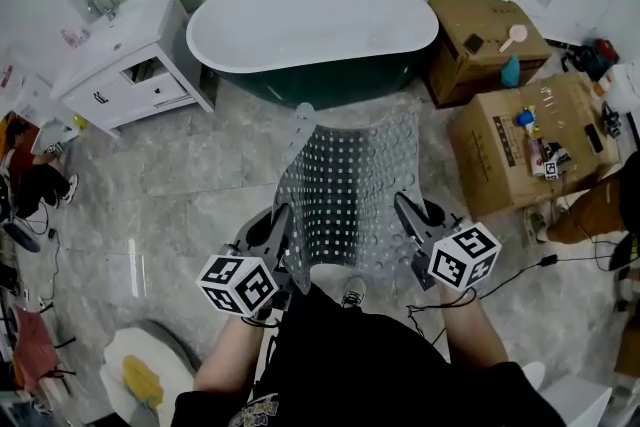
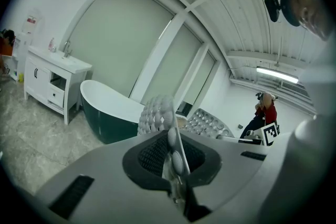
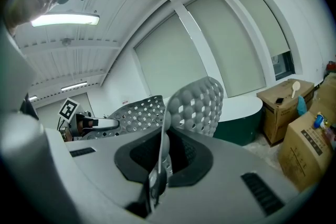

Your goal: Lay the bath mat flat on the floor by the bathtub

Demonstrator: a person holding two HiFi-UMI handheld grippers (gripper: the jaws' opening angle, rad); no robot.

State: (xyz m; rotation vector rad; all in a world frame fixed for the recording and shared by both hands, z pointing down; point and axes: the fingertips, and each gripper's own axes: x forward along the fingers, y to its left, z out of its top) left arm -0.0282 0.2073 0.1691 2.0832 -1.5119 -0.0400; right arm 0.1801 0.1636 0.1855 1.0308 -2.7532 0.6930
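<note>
**Bath mat** [image 1: 350,190]: clear plastic, covered in round suckers and holes. We are holding it up in front of us by its near edge, above the marble-patterned floor [image 1: 170,205] and short of the bathtub [image 1: 310,25]. It is arching up and away from us, and its far left corner is curling over.

**Left gripper** [image 1: 283,233]: we are pinching the mat's near left corner with it. In the left gripper view the jaws are pressing together on the thin edge, with suckers showing between the pads. Our left forearm [image 1: 232,355] is reaching forward from the body. The gripper is pointing ahead and slightly downward, with its marker cube [image 1: 238,283] sitting on top at the near end.

**Right gripper** [image 1: 408,215]: we are pinching the near right corner with it, jaws closed on the edge in the same way. Our right forearm [image 1: 482,330] is running roughly parallel to the left one. This gripper is tilting at a similar shallow angle, and its marker cube [image 1: 464,255] is facing up.

**Spacing**: we are holding the two grippers side by side at about the same height, with the mat's width between them.

**Surroundings**: a white vanity cabinet [image 1: 125,60] is standing left of the bathtub, and two cardboard boxes [image 1: 525,145] are standing to its right.
</note>
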